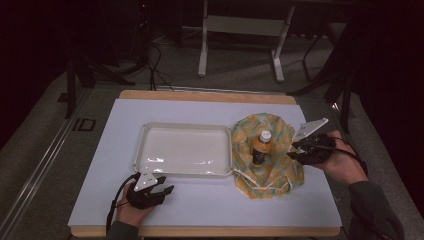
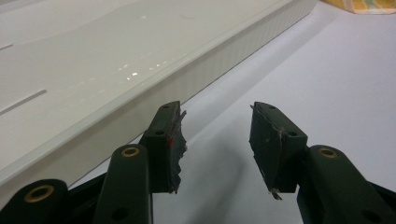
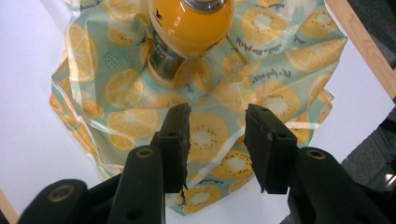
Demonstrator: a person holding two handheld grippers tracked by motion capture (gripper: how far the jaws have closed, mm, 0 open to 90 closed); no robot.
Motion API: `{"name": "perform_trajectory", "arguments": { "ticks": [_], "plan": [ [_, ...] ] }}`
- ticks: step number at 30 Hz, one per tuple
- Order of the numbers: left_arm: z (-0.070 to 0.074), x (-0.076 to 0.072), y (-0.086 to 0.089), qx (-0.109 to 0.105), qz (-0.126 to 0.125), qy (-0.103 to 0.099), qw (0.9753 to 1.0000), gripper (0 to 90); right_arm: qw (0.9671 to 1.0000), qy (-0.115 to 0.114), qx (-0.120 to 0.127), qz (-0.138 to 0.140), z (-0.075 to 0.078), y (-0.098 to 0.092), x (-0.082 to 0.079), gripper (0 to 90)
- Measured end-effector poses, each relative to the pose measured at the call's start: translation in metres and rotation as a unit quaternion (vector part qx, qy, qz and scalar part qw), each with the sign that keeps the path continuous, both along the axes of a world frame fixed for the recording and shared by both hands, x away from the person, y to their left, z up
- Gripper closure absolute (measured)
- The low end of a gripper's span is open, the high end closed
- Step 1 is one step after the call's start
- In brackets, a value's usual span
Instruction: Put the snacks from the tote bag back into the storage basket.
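Observation:
A small bottle of orange drink (image 1: 261, 146) (image 3: 189, 32) stands upright on a crumpled bag printed with orange and kiwi slices (image 1: 272, 165) (image 3: 275, 65), to the right of a white tray (image 1: 150, 132) (image 2: 93, 70). My right gripper (image 1: 296, 150) (image 3: 217, 140) hovers open at the bag's right edge, jaws pointing at the bottle, with nothing between them. My left gripper (image 1: 165, 187) (image 2: 215, 140) rests open on the white table just in front of the tray's near rim, holding nothing.
The white mat (image 1: 215, 200) covers a wooden table whose edge (image 1: 200, 95) shows at the back. Beyond it are a grey floor, cables and the metal legs of a stand (image 1: 202, 55). The tray holds nothing.

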State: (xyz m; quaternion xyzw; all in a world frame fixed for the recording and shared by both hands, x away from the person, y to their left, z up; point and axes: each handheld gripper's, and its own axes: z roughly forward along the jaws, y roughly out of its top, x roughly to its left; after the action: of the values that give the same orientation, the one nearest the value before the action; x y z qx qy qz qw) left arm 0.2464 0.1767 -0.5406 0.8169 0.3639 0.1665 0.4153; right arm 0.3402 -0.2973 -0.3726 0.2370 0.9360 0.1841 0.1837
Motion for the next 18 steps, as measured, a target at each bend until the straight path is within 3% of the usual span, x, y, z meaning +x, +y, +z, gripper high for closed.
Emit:
{"name": "perform_trajectory", "arguments": {
  "ticks": [18],
  "plan": [
    [0.000,0.000,0.000,0.000,-0.002,-0.001,1.0000,53.8,0.9991,0.021,-0.025,0.028,0.013,0.012,0.015,60.1]
  ]
}}
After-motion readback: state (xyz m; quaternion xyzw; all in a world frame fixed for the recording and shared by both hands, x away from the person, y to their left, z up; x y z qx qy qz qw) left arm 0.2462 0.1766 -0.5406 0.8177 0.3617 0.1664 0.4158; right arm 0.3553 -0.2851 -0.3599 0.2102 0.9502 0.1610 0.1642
